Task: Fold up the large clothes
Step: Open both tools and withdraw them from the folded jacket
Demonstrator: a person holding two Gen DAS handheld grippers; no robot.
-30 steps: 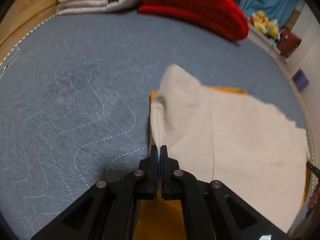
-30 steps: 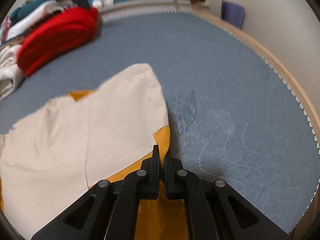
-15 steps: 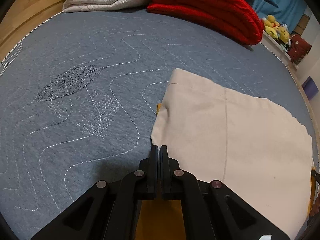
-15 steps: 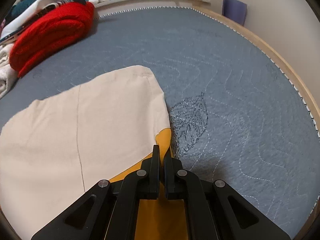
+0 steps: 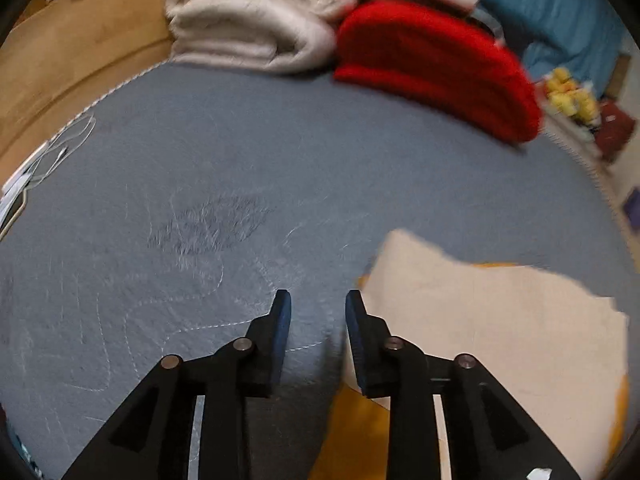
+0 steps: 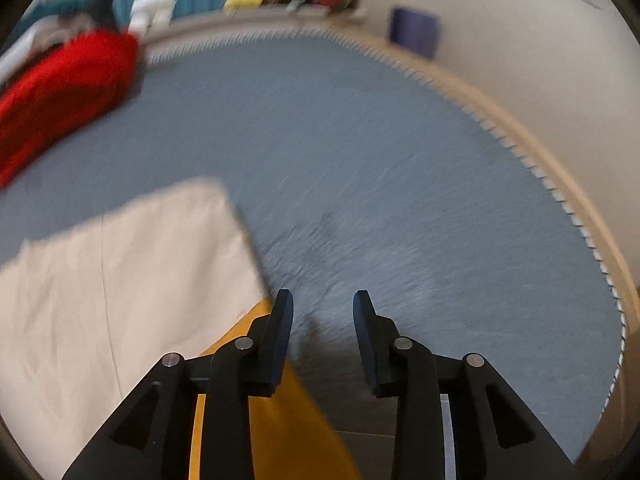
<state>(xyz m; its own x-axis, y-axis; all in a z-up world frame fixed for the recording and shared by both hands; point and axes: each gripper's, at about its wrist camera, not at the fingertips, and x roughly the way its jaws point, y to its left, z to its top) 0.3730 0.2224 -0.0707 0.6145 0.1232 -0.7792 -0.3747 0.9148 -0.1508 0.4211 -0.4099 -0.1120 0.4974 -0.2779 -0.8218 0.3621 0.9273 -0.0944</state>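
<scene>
Surface: bed with grey quilted cover [image 5: 248, 152] | centre: folded cream-and-yellow garment [image 5: 500, 320], lying flat | far edge: folded white blanket [image 5: 256, 24] beside folded red blanket [image 5: 436, 64], touching | left edge: white cable [image 5: 60, 148]

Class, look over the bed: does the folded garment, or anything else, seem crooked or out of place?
The cream layer of the garment lies skewed over the orange layer: orange shows at the near corners and along the far edge, so the edges do not line up. The stacked blankets look tidy.

Your right gripper [image 6: 322, 300] hangs over the grey bed [image 6: 360, 152], jaws just parted and empty, beside the cream garment [image 6: 120, 272]
</scene>
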